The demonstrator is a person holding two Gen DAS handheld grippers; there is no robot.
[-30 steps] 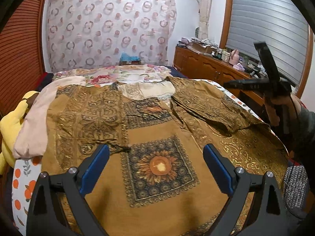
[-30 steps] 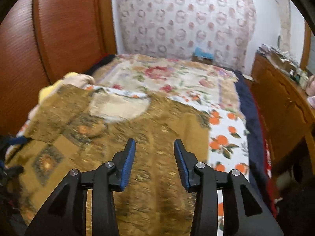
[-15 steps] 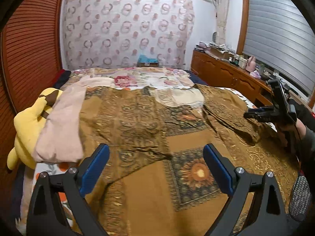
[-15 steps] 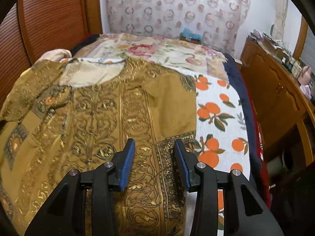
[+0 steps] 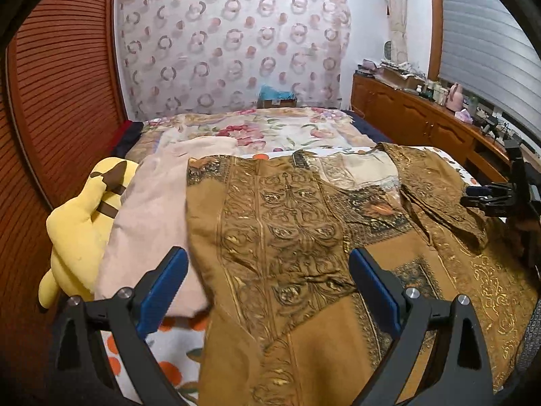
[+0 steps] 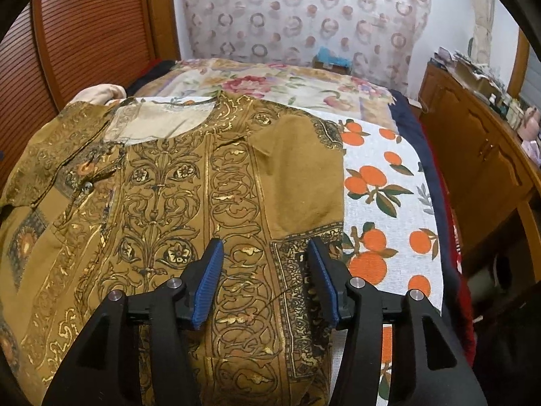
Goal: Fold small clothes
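The soft, limp brown tunic [image 6: 162,203] is best pinched at its hem edge, lower right, by the opening, empty right gripper [image 6: 263,284].

Circle-print curtain [image 5: 233,44] on back wall; wooden sideboard [image 5: 416,118] right; slatted panel [image 5: 64,91] left.

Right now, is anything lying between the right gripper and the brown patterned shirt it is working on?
Nothing visible. The right gripper, its jaws opening, hangs directly over the brown patterned shirt near its folded sleeve; only shirt fabric shows between the pads, apparently not pinched.
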